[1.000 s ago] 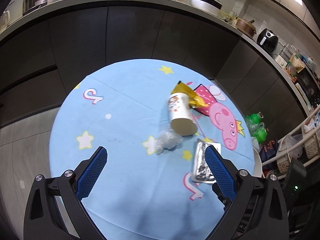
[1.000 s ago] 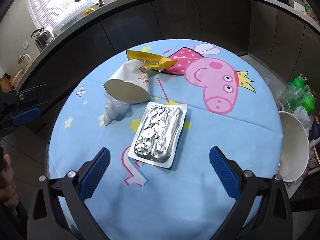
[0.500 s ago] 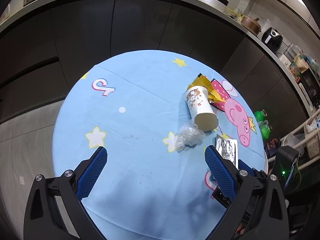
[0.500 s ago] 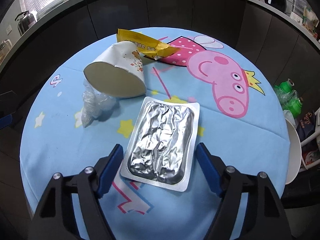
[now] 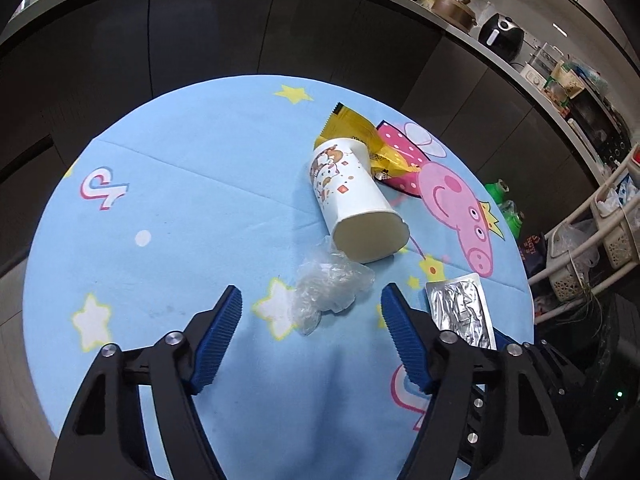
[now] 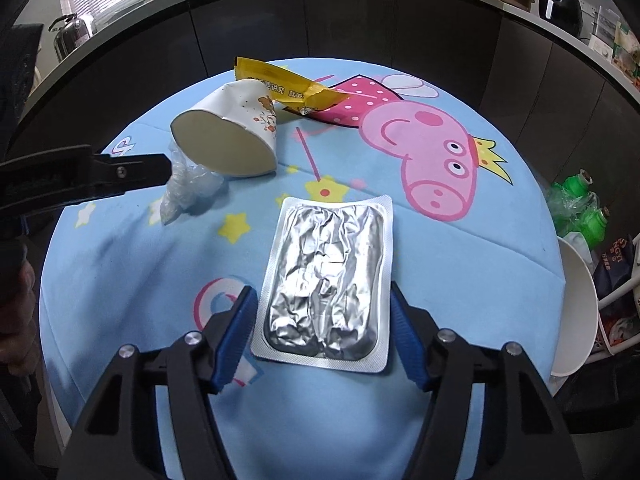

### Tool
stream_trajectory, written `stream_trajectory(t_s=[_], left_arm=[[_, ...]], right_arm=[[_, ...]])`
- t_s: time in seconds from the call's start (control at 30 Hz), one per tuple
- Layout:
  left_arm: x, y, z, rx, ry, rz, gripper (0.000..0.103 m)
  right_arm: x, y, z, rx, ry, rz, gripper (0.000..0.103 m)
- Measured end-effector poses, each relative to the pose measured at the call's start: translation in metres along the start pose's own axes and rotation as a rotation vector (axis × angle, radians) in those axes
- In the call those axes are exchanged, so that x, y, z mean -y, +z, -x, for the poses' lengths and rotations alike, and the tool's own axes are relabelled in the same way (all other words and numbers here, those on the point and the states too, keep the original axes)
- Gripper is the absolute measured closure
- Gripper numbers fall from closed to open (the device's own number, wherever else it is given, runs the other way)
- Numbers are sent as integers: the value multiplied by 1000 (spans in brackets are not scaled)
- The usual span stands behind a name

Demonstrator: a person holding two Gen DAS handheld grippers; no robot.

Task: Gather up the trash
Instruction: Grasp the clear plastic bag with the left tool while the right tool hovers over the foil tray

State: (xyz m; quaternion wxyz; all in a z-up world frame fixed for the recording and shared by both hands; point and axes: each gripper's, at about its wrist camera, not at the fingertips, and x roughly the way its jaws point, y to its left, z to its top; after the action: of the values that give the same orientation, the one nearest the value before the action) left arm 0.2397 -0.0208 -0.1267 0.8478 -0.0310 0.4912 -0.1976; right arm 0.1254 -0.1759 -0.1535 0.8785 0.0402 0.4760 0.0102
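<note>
On the round blue cartoon tablecloth (image 5: 180, 208) lie a tipped paper cup (image 5: 352, 196), a yellow wrapper (image 5: 360, 136), a crumpled clear plastic film (image 5: 328, 284) and a silver foil blister pack (image 6: 328, 276). My left gripper (image 5: 312, 312) is open, its jaws either side of the near end of the plastic film. My right gripper (image 6: 322, 308) is open, its jaws flanking the near half of the foil pack without clamping it. The foil pack also shows in the left wrist view (image 5: 460, 312). The left gripper's arm shows in the right wrist view (image 6: 88, 176).
A dark curved kitchen counter (image 5: 280, 20) with appliances rings the table. A white bin rim (image 6: 576, 312) and green bottles (image 6: 580, 208) stand off the table's right edge. White baskets (image 5: 592, 240) are at the far right.
Both grippers have come down and forward and narrowed: the left now brackets the plastic film, the right now brackets the foil pack.
</note>
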Motion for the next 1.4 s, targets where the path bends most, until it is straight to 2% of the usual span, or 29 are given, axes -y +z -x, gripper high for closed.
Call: stream_trajectory(t_s=[0.13,0.27,0.33,0.6,0.77,1.0,1.4], left_arm=[[3,2,-14,-20,-40,6,41],[3,4,-28,-51,-60,19,51],[3,4,-31,-54,-67,26,53],[5,5,-33,-71,-84,35,70],[2,3,-26,-68,-78,36,85],[9,-4,4,-33,-88,20,88],[50,-6,62,55,-120,-59,88]], right_arm=[[0,0,-1,5,2,0,38],[-1,-1,0,7,-1,2,38],[0,-1,1,7,1,2,38],[1,-1,1,6,3,1,38],[1,-2,1,7,19,-10,39],[9,-4,12,26,45,-40,39],[32,2,58,124,83,-78,39]])
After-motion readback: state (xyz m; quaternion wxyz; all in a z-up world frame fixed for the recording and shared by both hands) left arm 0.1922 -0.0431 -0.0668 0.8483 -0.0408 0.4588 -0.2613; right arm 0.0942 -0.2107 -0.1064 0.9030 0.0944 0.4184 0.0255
